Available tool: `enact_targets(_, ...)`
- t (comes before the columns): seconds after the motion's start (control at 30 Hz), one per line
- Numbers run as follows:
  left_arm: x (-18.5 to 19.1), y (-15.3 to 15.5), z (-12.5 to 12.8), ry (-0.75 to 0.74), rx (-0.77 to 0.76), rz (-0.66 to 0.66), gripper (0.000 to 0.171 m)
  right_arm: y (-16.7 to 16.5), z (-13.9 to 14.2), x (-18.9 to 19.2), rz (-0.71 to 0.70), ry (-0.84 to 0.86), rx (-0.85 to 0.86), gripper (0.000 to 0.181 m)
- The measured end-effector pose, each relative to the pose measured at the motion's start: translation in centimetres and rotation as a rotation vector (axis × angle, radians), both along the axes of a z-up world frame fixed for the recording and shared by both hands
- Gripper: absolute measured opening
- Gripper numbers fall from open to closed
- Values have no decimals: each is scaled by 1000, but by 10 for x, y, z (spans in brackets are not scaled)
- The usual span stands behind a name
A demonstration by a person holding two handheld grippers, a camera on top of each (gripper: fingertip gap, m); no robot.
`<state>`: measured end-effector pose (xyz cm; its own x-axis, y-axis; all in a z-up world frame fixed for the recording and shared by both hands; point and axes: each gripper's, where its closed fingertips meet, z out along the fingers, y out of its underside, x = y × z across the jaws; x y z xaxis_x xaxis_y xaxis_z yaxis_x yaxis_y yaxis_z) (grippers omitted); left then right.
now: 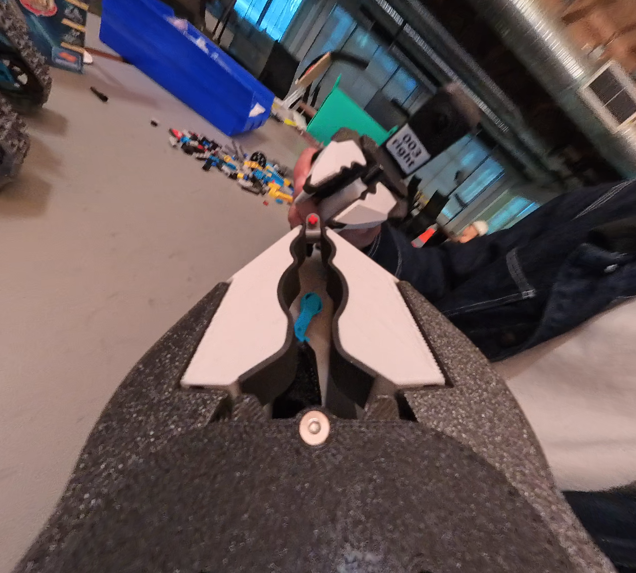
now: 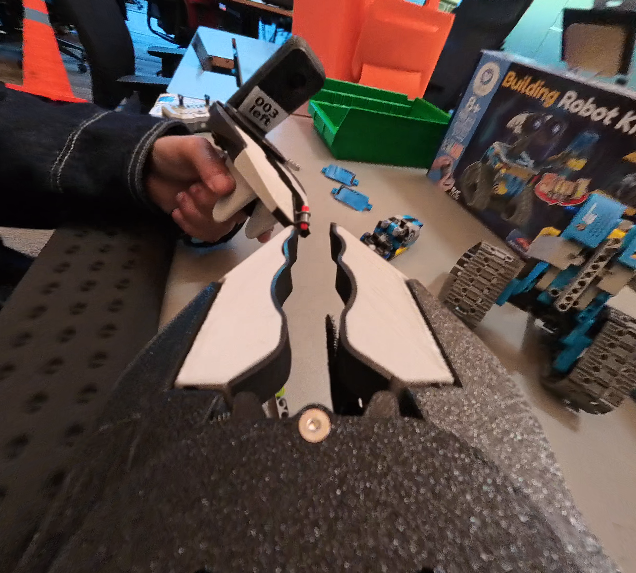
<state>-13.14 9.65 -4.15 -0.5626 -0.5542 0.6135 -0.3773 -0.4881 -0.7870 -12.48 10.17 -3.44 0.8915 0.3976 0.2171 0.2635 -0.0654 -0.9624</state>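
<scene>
Fingers of the left gripper (image 1: 312, 229) clench a small grey-and-red pin (image 1: 312, 223); the right gripper (image 2: 312, 229), spread and empty, should approach squarely beside it above the counter (image 2: 344, 157).

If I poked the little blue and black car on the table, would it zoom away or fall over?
The little car would probably roll, since it seems to sit on small wheels on the smooth grey table. It looks low and squat, so tipping seems unlikely. It appears built from small snap-together pieces, so a hard poke might knock a piece loose. It likely weighs very little.
</scene>
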Motion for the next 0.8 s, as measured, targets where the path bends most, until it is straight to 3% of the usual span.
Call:
enact_targets(0.17,-4,1,20,-84,-108,-7,7,-4,10,-16,80,70,15,27)
enact_targets(0.3,-2,6,27,-98,-204,6,7,-1,15,-19,62,56,63,30)
enact_targets(0.4,2,7,28,-92,-256,22,7,6,12,-17,-4,-14,80,26)
enact_targets(0.5,0,2,27,-69,-308,-29,7,5,14,-9,-46,-59,100,6)
enact_targets(0.8,3,3,24,-33,-392,-45,7,6,10,-10,-63,-102,101,12)
